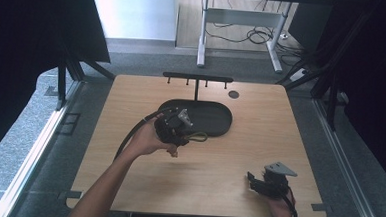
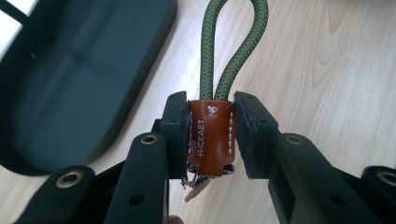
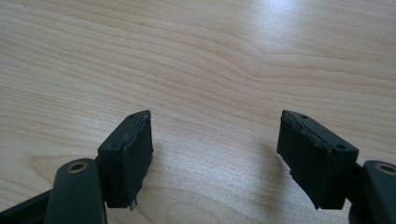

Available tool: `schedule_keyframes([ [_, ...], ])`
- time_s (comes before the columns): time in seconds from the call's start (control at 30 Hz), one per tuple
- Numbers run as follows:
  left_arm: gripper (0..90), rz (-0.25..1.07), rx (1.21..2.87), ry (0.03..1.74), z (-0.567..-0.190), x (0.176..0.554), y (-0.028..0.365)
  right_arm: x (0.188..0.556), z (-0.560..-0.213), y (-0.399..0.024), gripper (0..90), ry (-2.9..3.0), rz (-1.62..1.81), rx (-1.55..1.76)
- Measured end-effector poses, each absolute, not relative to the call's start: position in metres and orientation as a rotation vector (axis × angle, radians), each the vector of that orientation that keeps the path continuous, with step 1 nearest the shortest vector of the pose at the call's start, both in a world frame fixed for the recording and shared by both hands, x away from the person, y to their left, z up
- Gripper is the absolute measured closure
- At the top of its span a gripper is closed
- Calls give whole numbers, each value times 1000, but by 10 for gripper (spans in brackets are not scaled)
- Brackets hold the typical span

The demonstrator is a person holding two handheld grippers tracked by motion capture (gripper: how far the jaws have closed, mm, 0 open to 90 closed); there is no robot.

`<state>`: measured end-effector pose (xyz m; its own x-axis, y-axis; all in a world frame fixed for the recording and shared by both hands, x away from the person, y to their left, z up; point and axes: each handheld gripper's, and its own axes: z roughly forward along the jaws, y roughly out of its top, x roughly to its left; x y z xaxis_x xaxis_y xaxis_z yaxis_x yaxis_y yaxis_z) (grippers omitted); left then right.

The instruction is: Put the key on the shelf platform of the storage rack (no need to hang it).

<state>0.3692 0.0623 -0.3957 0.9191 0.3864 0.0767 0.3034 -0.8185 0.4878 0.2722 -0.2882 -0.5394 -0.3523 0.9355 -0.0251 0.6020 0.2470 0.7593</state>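
Above a pale wooden table [image 1: 259, 142], the left gripper [image 2: 211, 140] pinches a stitched brown leather tab [image 2: 208, 140] whose braided olive cord loop [image 2: 233, 46] points straight out ahead beside a dark oval tray [image 2: 84, 74], while the right gripper [image 3: 215, 158] hovers with jaws spread wide.

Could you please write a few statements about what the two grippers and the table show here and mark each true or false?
1. The left gripper is shut on the brown leather tag of a green cord loop. True.
2. The right gripper holds a key. False: its jaws stand open with nothing between them, above bare wood.
3. A dark oval tray lies on the wooden table. True.
4. The cord loop hangs from the rack behind the tray. False: the left gripper holds it near the tray.
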Motion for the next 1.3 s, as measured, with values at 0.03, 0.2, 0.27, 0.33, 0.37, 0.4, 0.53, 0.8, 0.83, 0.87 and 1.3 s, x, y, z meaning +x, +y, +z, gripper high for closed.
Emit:
schedule_keyframes([
  [0.03, 675, 242, 2598, 495, -394, 370, 60, 272, -539, -288, 274, 2044, 918, 1391],
  [0.2, 675, 253, 2610, 477, -387, 377, 54, 273, -539, -289, 275, 2040, 921, 1393],
  [0.27, 675, 255, 2611, 474, -385, 380, 53, 273, -539, -289, 275, 2041, 921, 1392],
  [0.33, 675, 248, 2607, 477, -382, 383, 52, 273, -539, -289, 275, 2040, 922, 1392],
  [0.37, 675, 250, 2610, 479, -381, 385, 52, 273, -539, -289, 275, 2040, 921, 1393],
  [0.4, 675, 252, 2610, 479, -381, 386, 52, 273, -539, -289, 275, 2041, 923, 1391],
  [0.53, 675, 248, 2609, 486, -377, 392, 50, 273, -539, -289, 275, 2044, 922, 1390],
  [0.8, 675, 262, 2590, 507, -371, 408, 50, 274, -539, -289, 275, 2045, 921, 1394],
  [0.83, 675, 250, 2588, 511, -371, 410, 50, 274, -539, -289, 275, 2045, 923, 1393],
  [0.87, 675, 252, 2592, 514, -371, 412, 49, 274, -539, -289, 275, 2045, 923, 1393],
  [1.3, 676, 239, 2588, 556, -378, 438, 43, 275, -539, -290, 275, 2048, 929, 1399],
])
